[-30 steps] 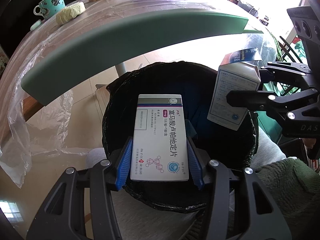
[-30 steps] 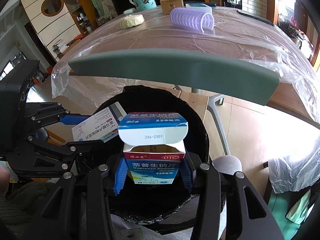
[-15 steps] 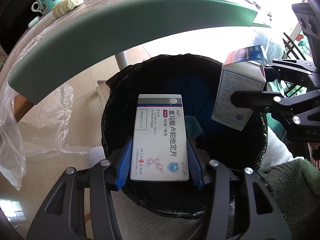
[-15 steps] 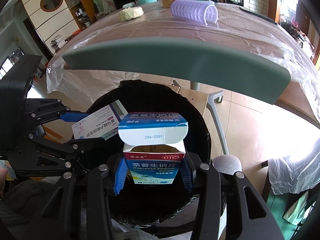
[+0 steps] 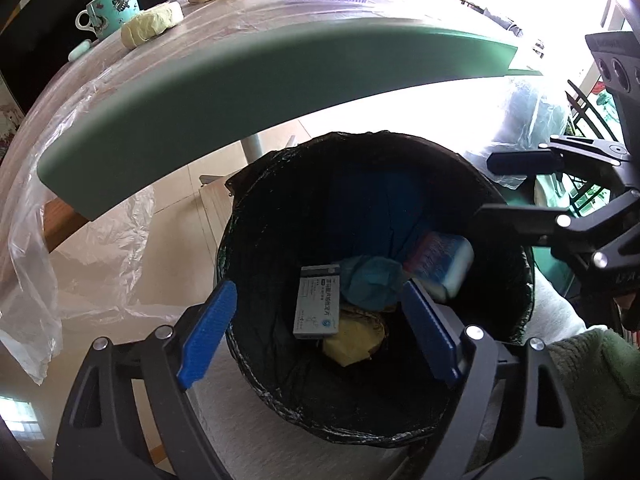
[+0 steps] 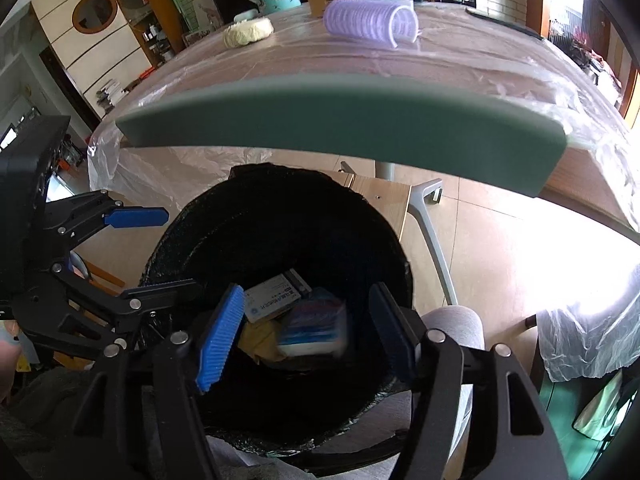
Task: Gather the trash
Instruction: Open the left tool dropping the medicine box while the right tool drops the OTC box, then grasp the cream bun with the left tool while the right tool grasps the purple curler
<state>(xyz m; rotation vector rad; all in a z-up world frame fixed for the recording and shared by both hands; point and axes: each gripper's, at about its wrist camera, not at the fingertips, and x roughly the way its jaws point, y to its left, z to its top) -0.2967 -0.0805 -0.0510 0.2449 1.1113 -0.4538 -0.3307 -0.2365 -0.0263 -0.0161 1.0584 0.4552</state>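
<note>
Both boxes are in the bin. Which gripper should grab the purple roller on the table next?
Right, probably. The roller sits nearly straight ahead of the right gripper, whose opening jaws are empty; from the left gripper it lies further off.

I read strong daylight from the right of both views, blown out to white. The bin [image 5: 376, 272] interior is dark. Fisheye bending curves the table edge [image 6: 340, 116]. The blue-and-white box [image 6: 314, 326] is motion-blurred.
</note>
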